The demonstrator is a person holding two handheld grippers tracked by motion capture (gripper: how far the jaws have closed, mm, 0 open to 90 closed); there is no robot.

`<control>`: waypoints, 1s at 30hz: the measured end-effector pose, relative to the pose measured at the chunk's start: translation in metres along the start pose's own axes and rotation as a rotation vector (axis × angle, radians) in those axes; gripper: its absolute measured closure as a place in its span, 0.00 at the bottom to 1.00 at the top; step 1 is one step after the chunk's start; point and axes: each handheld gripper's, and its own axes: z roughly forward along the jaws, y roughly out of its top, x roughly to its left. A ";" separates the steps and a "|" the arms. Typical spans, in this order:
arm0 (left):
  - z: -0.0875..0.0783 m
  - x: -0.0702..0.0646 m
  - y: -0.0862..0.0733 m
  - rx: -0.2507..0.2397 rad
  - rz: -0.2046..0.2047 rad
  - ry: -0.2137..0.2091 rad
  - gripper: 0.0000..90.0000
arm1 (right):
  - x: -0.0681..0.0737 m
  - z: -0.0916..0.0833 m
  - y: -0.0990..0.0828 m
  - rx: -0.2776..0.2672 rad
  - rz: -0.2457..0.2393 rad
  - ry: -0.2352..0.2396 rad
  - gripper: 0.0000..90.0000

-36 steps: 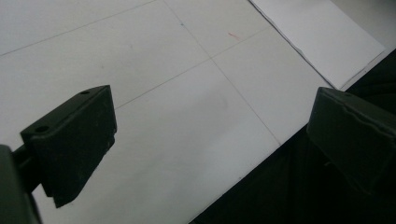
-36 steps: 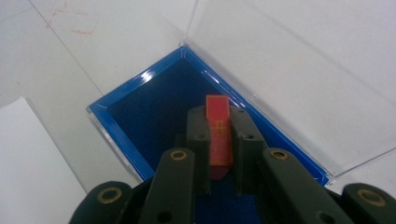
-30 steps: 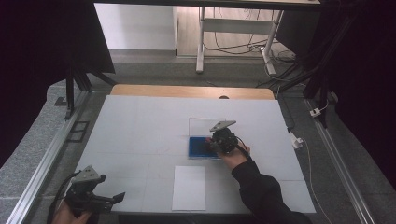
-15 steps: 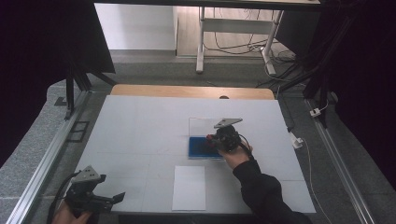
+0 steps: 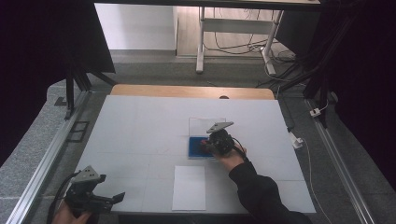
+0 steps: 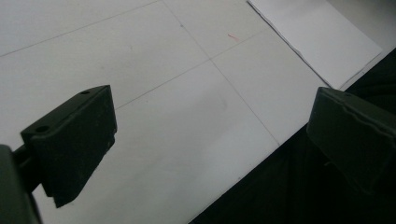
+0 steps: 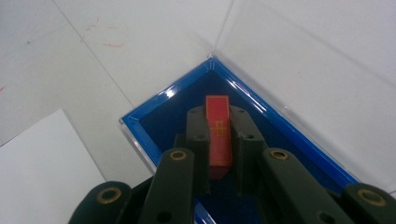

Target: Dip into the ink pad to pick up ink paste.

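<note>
A shallow blue box [image 5: 195,148] lies on the white table, its clear lid [image 5: 205,125] folded flat behind it. My right gripper [image 5: 208,144] hangs over the box, shut on a small red block with gold markings [image 7: 218,135]. In the right gripper view the block stands edge-on between the jaws of the right gripper [image 7: 220,114], just above the dark blue floor of the box [image 7: 161,116]. At the table's near left corner my left gripper [image 5: 116,199] stands open. In its own view the left gripper [image 6: 215,121] has only bare table between its jaws.
A white sheet of paper [image 5: 189,186] lies near the front edge, below the box; the sheet [image 6: 317,37] also shows in the left gripper view. A wooden strip [image 5: 191,91] runs along the table's far edge. Metal rails [image 5: 46,158] flank both sides.
The right gripper has shifted only slightly over the blue box, still shut on the red block. The left gripper has stayed where it was.
</note>
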 end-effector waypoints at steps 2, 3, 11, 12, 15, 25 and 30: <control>0.000 0.000 0.000 0.001 0.001 0.001 0.02 | 0.001 0.000 0.000 0.006 -0.002 -0.007 0.89; 0.000 0.000 0.000 0.001 0.001 0.002 0.02 | 0.001 0.000 0.000 0.006 -0.002 -0.004 0.89; 0.000 0.000 0.000 0.004 0.001 0.004 0.02 | -0.006 0.001 -0.003 -0.004 0.044 0.033 0.89; 0.000 0.000 0.000 0.005 0.001 0.004 0.03 | -0.005 0.001 -0.003 -0.003 0.036 0.031 0.89; 0.001 0.000 0.000 0.005 0.002 0.004 0.03 | 0.002 0.002 -0.001 0.009 -0.009 -0.005 0.89; 0.001 0.000 0.000 0.005 0.003 0.004 0.03 | 0.001 0.002 -0.002 0.002 0.006 -0.004 0.89; 0.001 0.000 0.000 0.004 0.003 0.004 0.03 | -0.002 0.001 -0.004 -0.007 0.024 0.014 0.89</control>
